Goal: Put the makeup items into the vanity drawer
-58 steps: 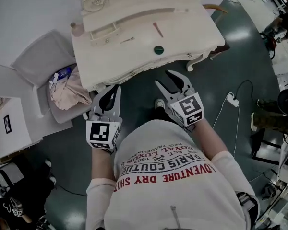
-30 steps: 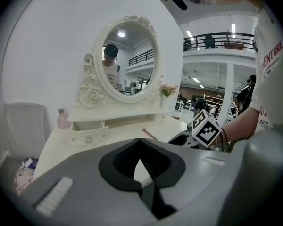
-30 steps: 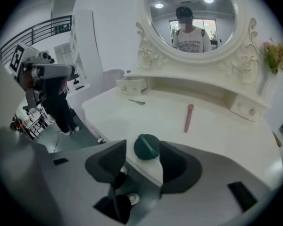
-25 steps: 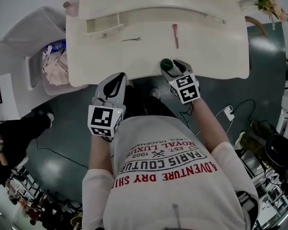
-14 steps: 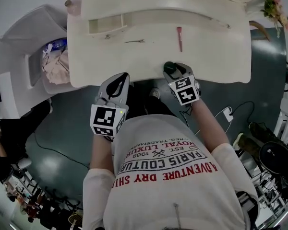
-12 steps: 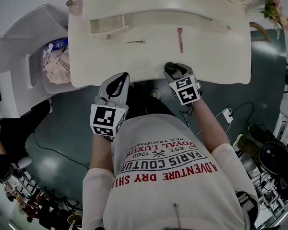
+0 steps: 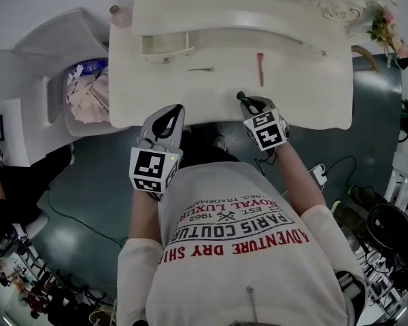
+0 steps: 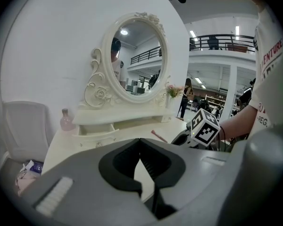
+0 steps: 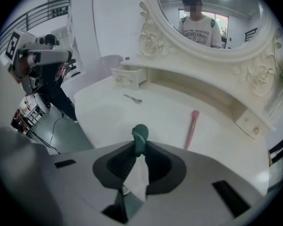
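My right gripper (image 7: 247, 101) is over the front edge of the white vanity top (image 7: 306, 80). Its jaws have just been closing, and they are now shut on a small dark green makeup case (image 9: 140, 134), gripped on edge with its rounded top poking out past the tips (image 7: 242, 98). A pink makeup stick (image 7: 260, 68) (image 9: 192, 127) lies further back on the top. A thin metal pin (image 7: 201, 69) lies left of it. The small drawer (image 7: 166, 45) (image 9: 128, 76) stands pulled out. My left gripper (image 7: 171, 111) (image 8: 140, 144) is shut and holds nothing, at the vanity's front edge.
An oval mirror (image 8: 137, 55) stands at the back of the vanity, with a pink bottle (image 7: 120, 13) at its left corner. A bin of crumpled waste (image 7: 86, 102) stands to the left, below a grey chair (image 7: 68, 36). Flowers (image 7: 384, 29) are at the right. Cables lie on the floor.
The right gripper's open jaws came down around the green case lying flat near the front edge and closed on it; it now sits on edge between them. The left gripper shifted slightly.
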`<state>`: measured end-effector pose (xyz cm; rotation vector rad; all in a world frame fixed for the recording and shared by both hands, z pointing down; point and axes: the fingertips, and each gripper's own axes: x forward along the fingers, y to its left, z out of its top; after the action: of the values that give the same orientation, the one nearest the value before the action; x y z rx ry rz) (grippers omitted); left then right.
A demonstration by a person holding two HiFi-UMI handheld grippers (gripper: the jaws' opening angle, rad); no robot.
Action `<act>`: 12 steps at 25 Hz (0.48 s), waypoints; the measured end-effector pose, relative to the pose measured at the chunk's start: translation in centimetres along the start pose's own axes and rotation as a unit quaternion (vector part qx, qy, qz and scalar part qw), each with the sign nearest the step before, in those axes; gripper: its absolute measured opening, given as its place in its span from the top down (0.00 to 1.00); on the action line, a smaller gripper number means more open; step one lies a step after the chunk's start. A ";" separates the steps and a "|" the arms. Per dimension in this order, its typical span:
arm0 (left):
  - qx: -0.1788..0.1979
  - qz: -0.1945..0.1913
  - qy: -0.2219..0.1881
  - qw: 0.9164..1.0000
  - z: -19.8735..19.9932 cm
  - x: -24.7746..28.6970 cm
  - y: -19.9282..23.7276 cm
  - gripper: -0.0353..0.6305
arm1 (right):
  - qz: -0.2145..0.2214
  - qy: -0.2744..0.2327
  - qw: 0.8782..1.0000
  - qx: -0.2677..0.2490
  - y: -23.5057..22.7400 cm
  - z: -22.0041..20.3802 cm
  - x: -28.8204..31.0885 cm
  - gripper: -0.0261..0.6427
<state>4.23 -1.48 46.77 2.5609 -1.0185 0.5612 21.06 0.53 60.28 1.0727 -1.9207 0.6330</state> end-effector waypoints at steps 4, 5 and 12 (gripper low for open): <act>0.003 0.010 -0.017 1.000 1.5 -1.2 2.1 0.93 | 0.001 -0.020 1.000 -0.013 0.5 4.0 0.3 0.88; 0.005 0.014 -0.022 1.000 1.9 -1.5 2.8 0.93 | 0.001 -0.026 1.000 -0.017 0.7 5.2 0.5 0.88; 0.007 0.053 -0.052 0.997 4.3 -3.5 9.1 0.93 | 0.013 -0.062 0.996 -0.069 2.9 14.7 2.7 0.88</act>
<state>-3.53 -7.65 42.85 2.5834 -1.1966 0.4693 11.68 -10.01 54.64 1.0204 -2.0566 0.4489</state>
